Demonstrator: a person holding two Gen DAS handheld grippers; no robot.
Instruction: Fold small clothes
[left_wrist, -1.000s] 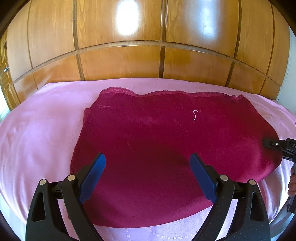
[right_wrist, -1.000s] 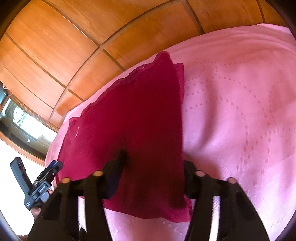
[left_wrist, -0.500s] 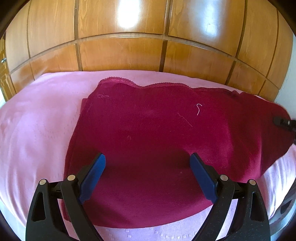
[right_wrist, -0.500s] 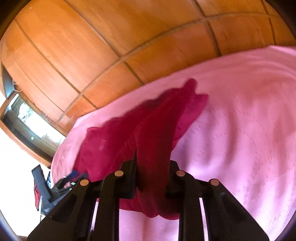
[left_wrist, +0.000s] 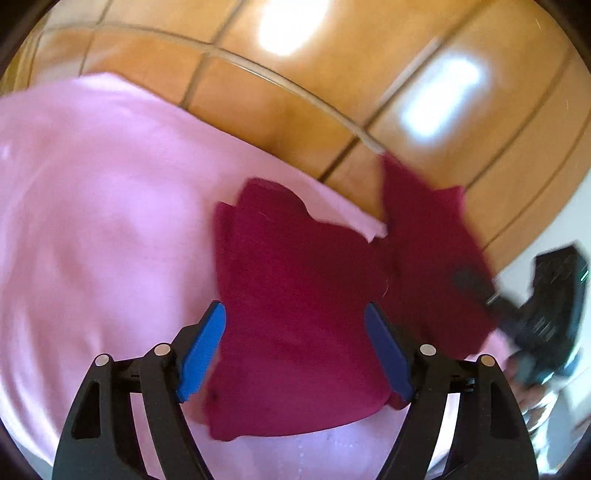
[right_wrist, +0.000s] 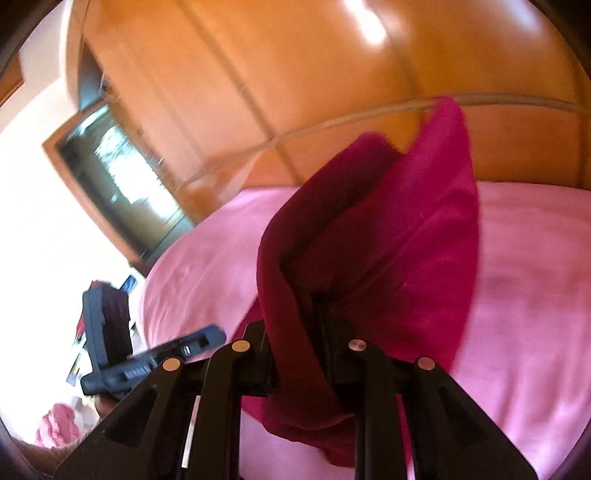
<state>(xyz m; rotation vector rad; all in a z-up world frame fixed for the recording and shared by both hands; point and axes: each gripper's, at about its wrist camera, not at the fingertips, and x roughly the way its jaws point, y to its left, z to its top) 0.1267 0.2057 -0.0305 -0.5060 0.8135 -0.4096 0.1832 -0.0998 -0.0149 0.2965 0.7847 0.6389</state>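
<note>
Clearly your right gripper has its jaws clenched on the limp crimson garment's raised edge; left gripper gapes above it. Soft cloth sags, so pinch corners.

Left tongs spread wide above maroon garment.

We are in a bedroom of a private home. A pink bedspread with a faint stitched pattern covers the bed, and a run of glossy wooden wardrobe panels rises directly behind it, catching bright reflections. From the right wrist view we see a wood-framed window at the left, letting in strong daylight, with a white wall beside it. A crimson garment lies on the bed.
</note>
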